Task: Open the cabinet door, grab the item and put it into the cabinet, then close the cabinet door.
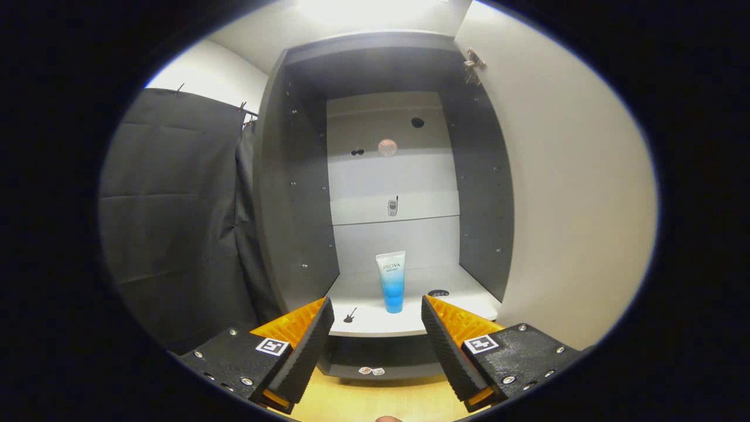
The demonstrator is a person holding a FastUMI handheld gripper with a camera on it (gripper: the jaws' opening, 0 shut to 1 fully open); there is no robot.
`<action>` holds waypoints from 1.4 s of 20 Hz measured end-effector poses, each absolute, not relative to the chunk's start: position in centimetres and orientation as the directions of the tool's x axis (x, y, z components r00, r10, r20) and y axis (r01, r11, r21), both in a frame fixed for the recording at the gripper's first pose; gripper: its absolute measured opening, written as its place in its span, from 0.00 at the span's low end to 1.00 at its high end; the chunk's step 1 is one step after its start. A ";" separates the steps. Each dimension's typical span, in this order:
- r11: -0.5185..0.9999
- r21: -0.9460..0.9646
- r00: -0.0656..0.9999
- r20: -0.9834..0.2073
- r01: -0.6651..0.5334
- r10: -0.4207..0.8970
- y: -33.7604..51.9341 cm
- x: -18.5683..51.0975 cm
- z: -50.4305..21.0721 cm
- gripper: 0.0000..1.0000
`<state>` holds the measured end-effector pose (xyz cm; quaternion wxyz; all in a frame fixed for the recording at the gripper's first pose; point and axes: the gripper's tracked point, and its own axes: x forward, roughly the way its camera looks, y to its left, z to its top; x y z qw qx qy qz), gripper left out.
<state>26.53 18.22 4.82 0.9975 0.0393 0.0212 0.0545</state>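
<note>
Your gripper (378, 319) faces straight into the open cabinet (293, 193), with its fingers (307, 346) spread wide and holding nothing. The tube (392, 281), white at the top and blue below, stands upright on its cap on the lower shelf (463, 299), just ahead of the fingers and in line with the gap between them, touching neither. On that same shelf you have a small guitar-shaped sticker (350, 315) near the front edge to the tube's left, and a dark round mark (438, 292) to its right. On the shelf above, a small phone-shaped sticker (393, 207) sits against the back panel. Higher on the back panel are a few round holes (417, 122). The cabinet door (562, 193) is swung open to the right, its hinge (473, 60) visible at the top. A wooden counter (375, 398) lies below the fingers.
</note>
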 end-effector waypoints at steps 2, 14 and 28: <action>0.991 0.078 0.994 -0.025 -0.107 0.109 18.5 23.7 5.0 0.93; 0.993 0.093 0.997 -0.040 -0.068 0.072 16.7 8.4 5.5 0.93; 0.995 0.080 0.997 -0.058 0.061 -0.057 -1.7 -1.2 5.5 0.93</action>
